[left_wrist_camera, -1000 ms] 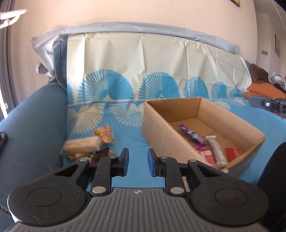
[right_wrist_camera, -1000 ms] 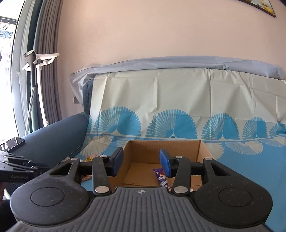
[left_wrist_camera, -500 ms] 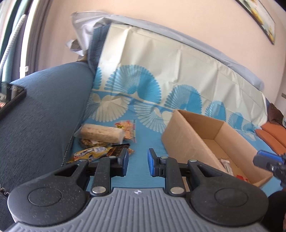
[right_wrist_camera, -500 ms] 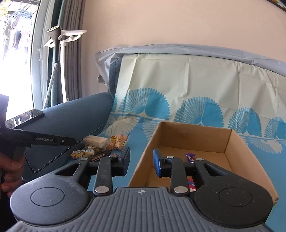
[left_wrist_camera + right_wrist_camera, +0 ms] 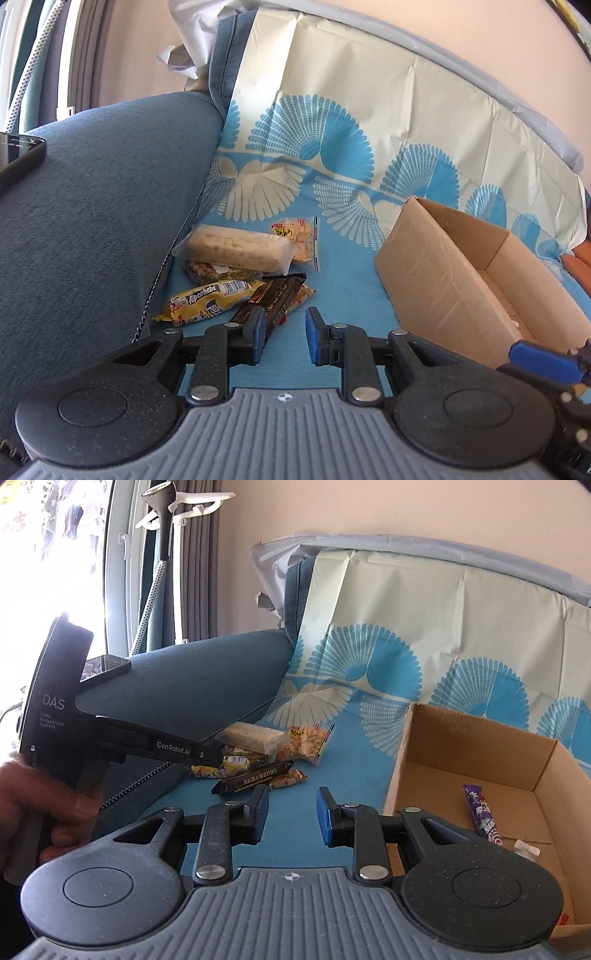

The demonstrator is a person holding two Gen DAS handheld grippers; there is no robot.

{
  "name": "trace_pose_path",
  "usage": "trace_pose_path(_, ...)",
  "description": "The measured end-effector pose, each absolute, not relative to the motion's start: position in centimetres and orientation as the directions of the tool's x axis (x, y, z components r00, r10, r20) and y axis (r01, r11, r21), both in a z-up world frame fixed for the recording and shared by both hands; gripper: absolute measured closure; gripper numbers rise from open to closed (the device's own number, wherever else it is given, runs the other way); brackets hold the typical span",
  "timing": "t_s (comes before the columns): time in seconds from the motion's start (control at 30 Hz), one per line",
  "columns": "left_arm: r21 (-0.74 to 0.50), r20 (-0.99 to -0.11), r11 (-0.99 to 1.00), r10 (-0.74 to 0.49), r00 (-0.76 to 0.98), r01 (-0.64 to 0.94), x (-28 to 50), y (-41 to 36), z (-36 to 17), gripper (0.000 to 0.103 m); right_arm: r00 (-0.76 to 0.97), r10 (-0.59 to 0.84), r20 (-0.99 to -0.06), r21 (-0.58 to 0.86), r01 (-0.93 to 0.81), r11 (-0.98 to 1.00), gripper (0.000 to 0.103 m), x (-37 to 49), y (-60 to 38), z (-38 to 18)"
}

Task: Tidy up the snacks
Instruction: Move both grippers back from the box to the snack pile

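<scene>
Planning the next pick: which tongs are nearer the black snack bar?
Left. The left tongs are open right at the black snack bar, one finger overlapping its end. The right tongs are open farther back, beside the cardboard box.

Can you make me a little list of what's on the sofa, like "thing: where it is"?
snack pile: beside the sofa arm, on the blue cloth
dark bar: front of the pile, nearest the left gripper
yellow pack: left of the dark bar
pale bar: on top, at the back
cardboard box: right of the pile, open
purple bar: inside the box
right gripper: open, holding nothing
left gripper: open, holding nothing
</scene>
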State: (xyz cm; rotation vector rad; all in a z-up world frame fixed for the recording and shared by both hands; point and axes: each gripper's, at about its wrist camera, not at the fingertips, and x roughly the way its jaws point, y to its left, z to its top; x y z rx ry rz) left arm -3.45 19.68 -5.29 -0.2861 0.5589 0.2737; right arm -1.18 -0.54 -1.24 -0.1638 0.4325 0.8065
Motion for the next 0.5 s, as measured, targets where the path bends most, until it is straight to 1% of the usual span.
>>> trace_pose_path(0.1, -0.179, -0.571, 0.923, 0.185, 0.8, -0.34, -2.1, 19.9, -5.9, 0.077, 0.593, 0.664, -0.455, 0.056, -0.726, 0.686, 0.073, -0.5, 0.5, -2.1)
trace_pose_path(0.2, -0.162, -0.585, 0.927, 0.186, 0.789, -0.339, -1.1, 20.0, -6.4, 0.076, 0.575, 0.67, -0.469, 0.051, -0.74, 0.671, 0.073, -0.3, 2.0, -2.9)
trace_pose_path(0.27, -0.164, -0.596, 0.922, 0.19, 0.78, -0.35, -0.5, 20.4, -6.8, 0.069, 0.569, 0.672, -0.474, 0.032, -0.751, 0.659, 0.073, -0.4, 3.0, -3.4)
trace_pose_path(0.3, -0.168, -0.602, 0.917, 0.196, 0.774, -0.362, -0.3, 20.7, -7.0, 0.058, 0.568, 0.671, -0.477, 0.02, -0.756, 0.655, 0.073, -0.3, 3.5, -3.6)
trace_pose_path(0.33, -0.17, -0.608, 0.909, 0.206, 0.767, -0.379, 0.0, 21.0, -7.2, 0.051, 0.569, 0.668, -0.48, 0.009, -0.758, 0.652, 0.073, -0.3, 3.9, -3.8)
trace_pose_path(0.5, -0.171, -0.64, 0.894, 0.219, 0.736, -0.414, 1.5, 21.9, -8.1, 0.047, 0.582, 0.643, -0.497, 0.013, -0.736, 0.677, 0.069, 1.2, 5.5, -5.3)
